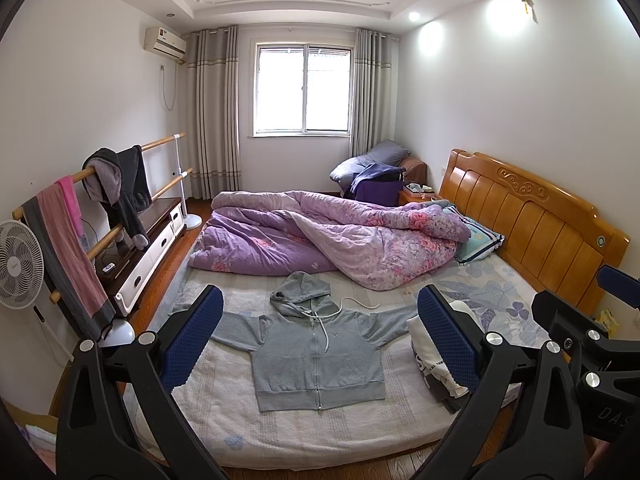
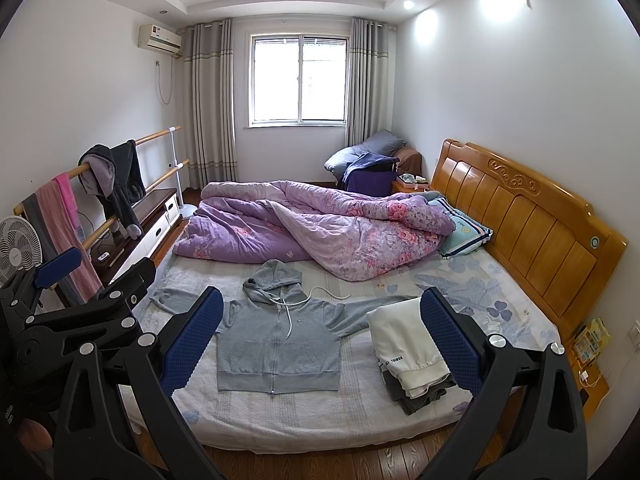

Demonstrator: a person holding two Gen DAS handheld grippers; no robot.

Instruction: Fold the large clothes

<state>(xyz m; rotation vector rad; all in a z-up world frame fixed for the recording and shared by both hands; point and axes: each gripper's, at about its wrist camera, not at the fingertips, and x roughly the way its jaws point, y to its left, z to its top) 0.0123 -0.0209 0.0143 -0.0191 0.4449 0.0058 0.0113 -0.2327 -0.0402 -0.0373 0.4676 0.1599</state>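
Note:
A grey zip hoodie [image 1: 316, 354] lies flat on the bed, front up, sleeves spread, hood toward the quilt; it also shows in the right wrist view [image 2: 276, 344]. A stack of folded clothes [image 2: 412, 350], white on top, sits to its right and shows in the left wrist view [image 1: 434, 354] too. My left gripper [image 1: 320, 340] is open and empty, held above the bed's near edge. My right gripper [image 2: 322, 338] is open and empty, beside the left one.
A rumpled purple floral quilt [image 1: 328, 236] covers the far half of the bed. The wooden headboard [image 1: 528, 216] is on the right. On the left stand a clothes rail with garments [image 1: 108, 188], a fan [image 1: 18, 264] and a low cabinet [image 1: 148, 240].

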